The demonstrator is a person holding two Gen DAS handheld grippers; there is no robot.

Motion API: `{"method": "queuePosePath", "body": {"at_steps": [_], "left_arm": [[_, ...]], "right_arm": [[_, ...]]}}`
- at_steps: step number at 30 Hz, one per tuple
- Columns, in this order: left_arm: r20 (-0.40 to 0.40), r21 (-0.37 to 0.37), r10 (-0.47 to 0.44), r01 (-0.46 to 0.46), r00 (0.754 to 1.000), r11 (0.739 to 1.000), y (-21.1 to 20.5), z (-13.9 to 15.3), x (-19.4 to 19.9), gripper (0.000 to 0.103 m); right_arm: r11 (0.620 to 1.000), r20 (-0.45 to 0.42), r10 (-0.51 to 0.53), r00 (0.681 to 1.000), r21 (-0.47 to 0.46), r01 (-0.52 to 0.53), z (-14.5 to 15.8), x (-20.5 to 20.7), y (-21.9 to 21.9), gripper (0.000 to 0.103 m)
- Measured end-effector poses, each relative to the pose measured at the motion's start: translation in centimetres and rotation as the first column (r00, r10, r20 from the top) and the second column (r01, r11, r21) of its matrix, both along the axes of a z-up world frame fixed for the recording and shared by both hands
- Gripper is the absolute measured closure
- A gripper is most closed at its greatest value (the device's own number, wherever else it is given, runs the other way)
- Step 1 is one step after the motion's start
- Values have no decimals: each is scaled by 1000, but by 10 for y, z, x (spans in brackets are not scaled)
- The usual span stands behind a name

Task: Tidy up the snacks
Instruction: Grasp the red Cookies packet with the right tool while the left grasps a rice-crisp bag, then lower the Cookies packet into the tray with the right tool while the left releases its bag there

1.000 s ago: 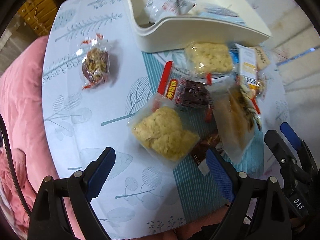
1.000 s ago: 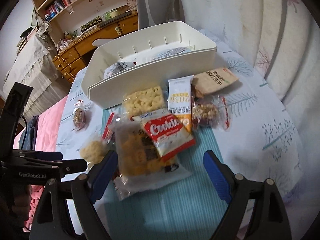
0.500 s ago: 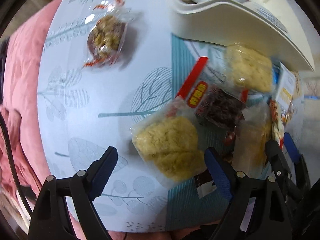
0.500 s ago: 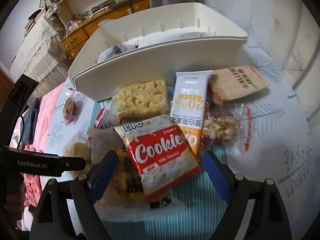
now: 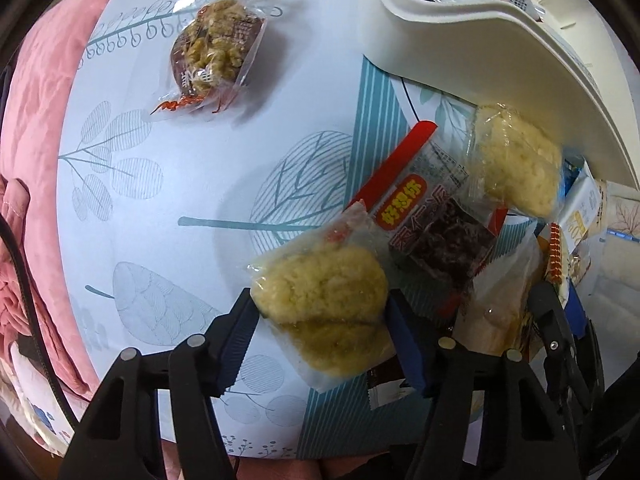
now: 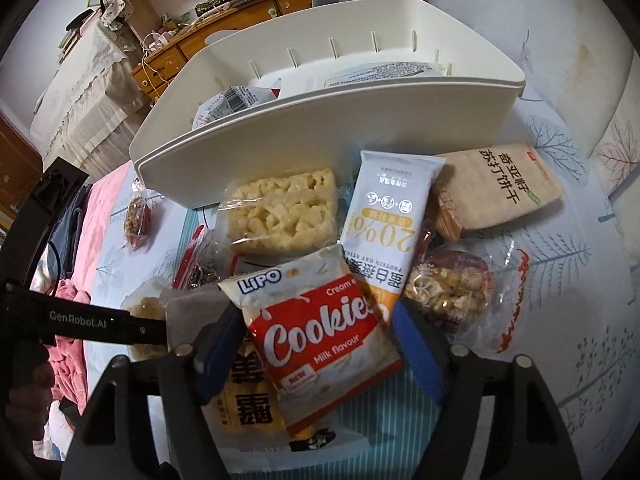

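- The yellow crumbly cake packet is clamped by the left gripper — well in front of the white bin.
- The Cookies packet is pinched by the right gripper — near the bin's front wall.

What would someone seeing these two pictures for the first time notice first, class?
The red and white Lipo Cookies packet fills the near centre of the right wrist view, between the right tongs, with the white plastic bin behind the snack pile. In the left wrist view, the left tongs close around a clear-wrapped yellow crumbly cake on the leaf-print tablecloth.
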State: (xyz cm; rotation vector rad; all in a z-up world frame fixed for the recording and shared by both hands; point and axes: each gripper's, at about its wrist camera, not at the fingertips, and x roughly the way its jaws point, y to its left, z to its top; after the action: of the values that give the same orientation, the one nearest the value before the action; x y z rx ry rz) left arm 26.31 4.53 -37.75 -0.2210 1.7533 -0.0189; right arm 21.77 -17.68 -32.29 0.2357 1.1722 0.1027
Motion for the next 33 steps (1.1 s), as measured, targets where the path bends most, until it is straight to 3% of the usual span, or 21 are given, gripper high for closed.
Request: {"method": "queuePosePath", "body": {"at_steps": [7, 13, 21, 33], "left_arm": [[-8, -13, -1, 1, 1000, 1000, 6, -4, -6, 43], [-16, -34, 1, -2, 1000, 999, 23, 0, -13, 43], [35, -64, -47, 49, 998, 997, 30, 18, -32, 43], [141, -157, -120, 142, 983, 977, 61, 83, -61, 43]], "right_arm": [[999, 4, 35, 999, 8, -35, 5, -3, 6, 54], [1000, -21, 18, 1000, 0, -18, 8, -5, 8, 57], [997, -39, -72, 997, 27, 73, 17, -16, 7, 58], [986, 43, -165, 985, 18, 164, 62, -53, 33, 58]]}}
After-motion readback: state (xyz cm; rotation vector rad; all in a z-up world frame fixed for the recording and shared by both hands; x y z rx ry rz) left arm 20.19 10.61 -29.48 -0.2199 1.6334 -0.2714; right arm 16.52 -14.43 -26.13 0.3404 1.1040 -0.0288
